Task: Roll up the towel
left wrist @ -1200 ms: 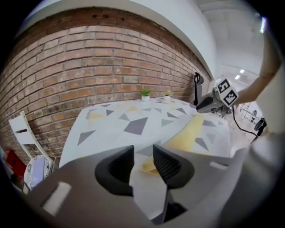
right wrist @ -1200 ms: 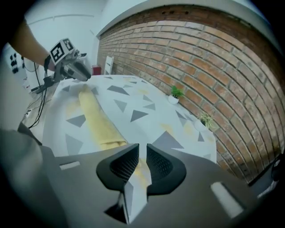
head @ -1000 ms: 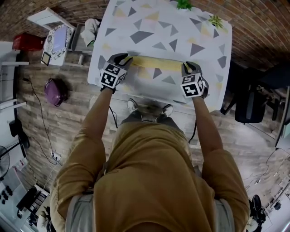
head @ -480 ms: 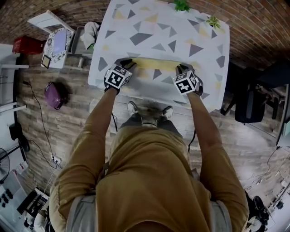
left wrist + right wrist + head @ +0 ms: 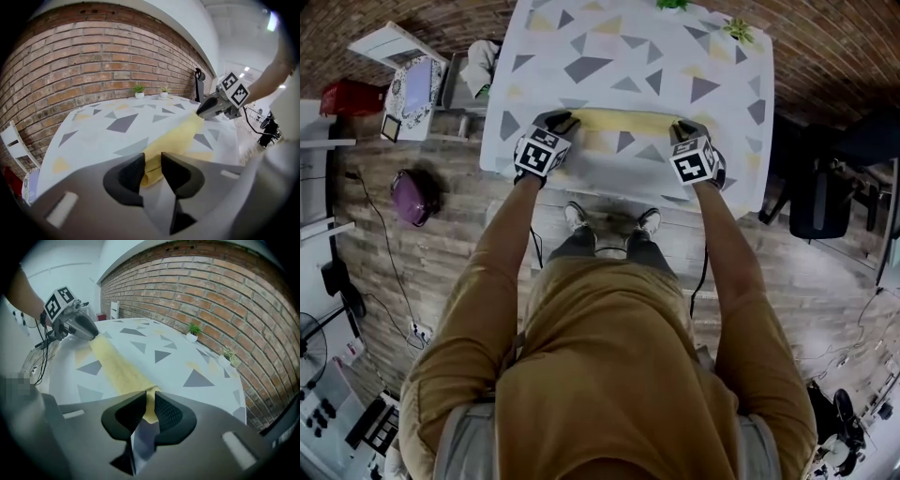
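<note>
A pale yellow towel (image 5: pixel 619 123) lies as a long narrow band across the near part of the patterned table (image 5: pixel 637 56). My left gripper (image 5: pixel 558 122) is shut on the towel's left end (image 5: pixel 159 161), with folded cloth pinched between its dark pads. My right gripper (image 5: pixel 682 131) is shut on the right end (image 5: pixel 150 405), a thin fold of yellow cloth caught between its pads. From the left gripper view the towel (image 5: pixel 180 136) runs away to the right gripper (image 5: pixel 200 112). From the right gripper view the towel (image 5: pixel 117 366) stretches to the left gripper (image 5: pixel 96 336).
Two small potted plants (image 5: pixel 675 5) (image 5: pixel 739 30) stand at the table's far edge by the brick wall. A white chair (image 5: pixel 417 80) stands left of the table, a dark chair (image 5: pixel 820 202) to the right. A purple bag (image 5: pixel 414 192) lies on the wooden floor.
Both grippers have sunk a little toward the table while keeping their hold on the towel's ends. The towel stays stretched between them.
</note>
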The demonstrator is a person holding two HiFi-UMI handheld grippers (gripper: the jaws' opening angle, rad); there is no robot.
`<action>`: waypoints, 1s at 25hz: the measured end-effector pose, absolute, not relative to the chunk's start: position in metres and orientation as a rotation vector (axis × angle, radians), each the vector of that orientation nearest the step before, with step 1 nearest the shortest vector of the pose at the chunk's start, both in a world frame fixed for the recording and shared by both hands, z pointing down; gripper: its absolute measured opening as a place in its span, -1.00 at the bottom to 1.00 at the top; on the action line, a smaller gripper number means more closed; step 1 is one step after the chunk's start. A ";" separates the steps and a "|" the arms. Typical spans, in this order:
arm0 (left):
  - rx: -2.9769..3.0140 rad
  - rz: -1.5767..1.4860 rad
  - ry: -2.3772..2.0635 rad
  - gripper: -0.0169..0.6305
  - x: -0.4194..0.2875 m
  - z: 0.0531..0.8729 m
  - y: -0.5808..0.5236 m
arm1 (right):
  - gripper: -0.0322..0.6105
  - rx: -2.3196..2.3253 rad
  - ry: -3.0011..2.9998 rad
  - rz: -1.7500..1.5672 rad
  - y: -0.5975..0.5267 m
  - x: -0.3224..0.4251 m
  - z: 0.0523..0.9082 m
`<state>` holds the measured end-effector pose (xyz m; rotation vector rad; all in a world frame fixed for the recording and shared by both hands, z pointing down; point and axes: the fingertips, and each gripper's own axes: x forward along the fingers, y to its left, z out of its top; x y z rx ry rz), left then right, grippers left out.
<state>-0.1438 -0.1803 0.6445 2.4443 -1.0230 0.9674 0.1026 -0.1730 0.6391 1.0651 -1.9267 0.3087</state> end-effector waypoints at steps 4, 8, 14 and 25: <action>2.461 0.982 -1.022 -0.47 -0.149 0.643 -0.178 | -0.76 1.125 -1.891 0.305 -0.166 0.124 0.636; 2.452 0.865 -1.113 -0.46 -0.170 0.627 -0.176 | -0.76 1.239 -1.891 0.293 -0.164 0.145 0.610; 2.443 0.503 -1.280 -0.46 -0.193 0.575 -0.161 | -0.76 1.396 -1.992 0.364 -0.148 0.152 0.577; 2.575 0.040 -1.273 -0.66 -0.187 0.469 -0.142 | -0.89 1.610 -2.147 0.454 -0.126 0.146 0.507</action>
